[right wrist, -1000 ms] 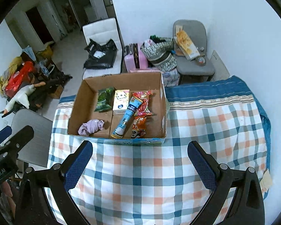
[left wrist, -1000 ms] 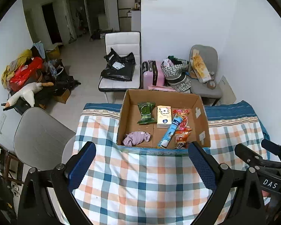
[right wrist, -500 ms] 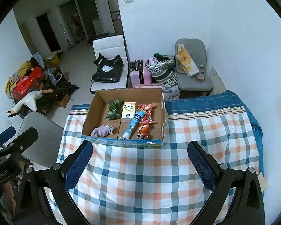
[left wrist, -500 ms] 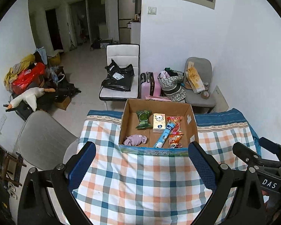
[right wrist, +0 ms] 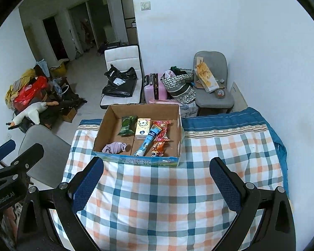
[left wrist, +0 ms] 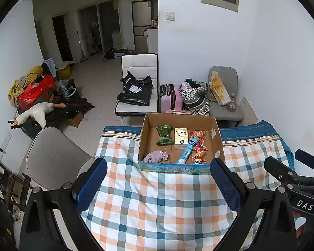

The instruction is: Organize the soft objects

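An open cardboard box point(left wrist: 216, 140) point(right wrist: 102, 129) stands at the far side of a table covered with a plaid cloth point(left wrist: 157, 198) point(right wrist: 157, 198). In it lie a lilac cloth point(left wrist: 156, 156) point(right wrist: 114, 147), a green packet point(left wrist: 164, 135) point(right wrist: 126, 125), a cream tissue pack point(left wrist: 180, 138) point(right wrist: 143, 127), a blue tube point(left wrist: 187, 150) point(right wrist: 147, 143) and red and orange snack bags point(left wrist: 198, 146) point(right wrist: 161, 138). My left gripper point(left wrist: 158, 185) and right gripper point(right wrist: 156, 181) are open and empty, held above the cloth well short of the box.
A grey chair point(left wrist: 52, 156) stands at the table's left edge. Beyond the table are a white chair with a black bag point(left wrist: 136, 92), a pink suitcase point(left wrist: 170, 99), a grey chair point(left wrist: 224, 104) with clutter, and a pile of bags point(left wrist: 35, 96) on the floor.
Both grippers have drawn back and up from the box, so the box looks smaller and farther away. Both stay open and empty.
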{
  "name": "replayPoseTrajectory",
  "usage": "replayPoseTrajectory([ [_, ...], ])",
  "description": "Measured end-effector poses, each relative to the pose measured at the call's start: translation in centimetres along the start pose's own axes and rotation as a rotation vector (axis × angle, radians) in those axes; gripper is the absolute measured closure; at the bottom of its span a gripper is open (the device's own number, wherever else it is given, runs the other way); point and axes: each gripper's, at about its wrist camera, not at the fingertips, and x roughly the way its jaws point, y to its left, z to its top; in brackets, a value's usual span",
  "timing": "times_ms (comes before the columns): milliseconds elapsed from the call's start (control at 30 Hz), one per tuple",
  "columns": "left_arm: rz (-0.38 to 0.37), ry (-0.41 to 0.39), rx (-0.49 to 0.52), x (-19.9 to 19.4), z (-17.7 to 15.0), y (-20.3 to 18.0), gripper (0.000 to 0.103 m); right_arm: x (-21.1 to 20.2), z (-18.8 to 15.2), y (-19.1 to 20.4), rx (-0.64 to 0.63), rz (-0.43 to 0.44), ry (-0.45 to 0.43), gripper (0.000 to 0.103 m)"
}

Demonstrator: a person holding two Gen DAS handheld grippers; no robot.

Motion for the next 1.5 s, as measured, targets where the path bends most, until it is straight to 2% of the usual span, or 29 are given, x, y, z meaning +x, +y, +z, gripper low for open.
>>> replayPoseTrajectory([
  [1500,0.003,0.000,-0.003,-1.1,-0.9,-0.1,0.002,-2.3,0.1,-1.4,-0.005,-0.011,-0.020,0.000],
])
